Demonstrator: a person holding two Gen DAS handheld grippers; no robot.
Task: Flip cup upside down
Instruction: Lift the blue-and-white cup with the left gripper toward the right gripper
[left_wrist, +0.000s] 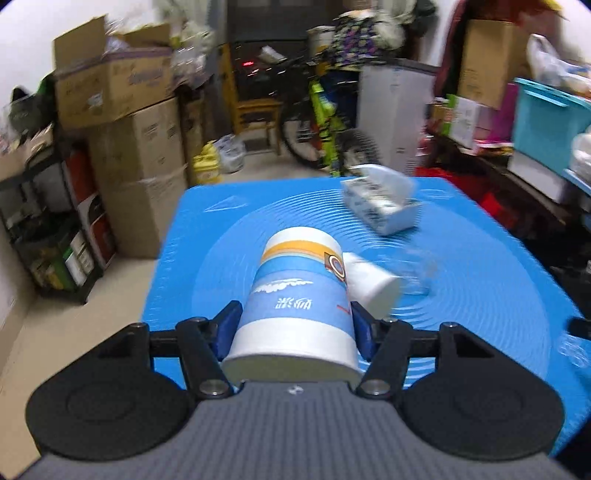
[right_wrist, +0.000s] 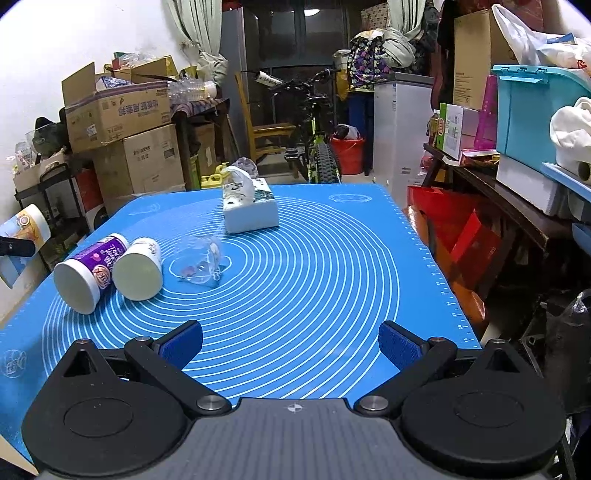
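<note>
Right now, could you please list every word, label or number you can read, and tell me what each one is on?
Nothing is clear enough to quote.
On the held cup in the left gripper: two large Chinese characters, upside down, uncertain.
On the purple cup: Chinese print, too small.
On the top cardboard box: Chinese print, upside down, too small.
On the mat, right edge: ruler numbers, too small.

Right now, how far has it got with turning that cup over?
Partway. The left gripper is shut on the blue-and-orange cup, lifted off the blue mat, its closed base pointing away from the camera. Not yet set down. The right gripper is open and idle. Two other cups, purple and white, lie on their sides.
</note>
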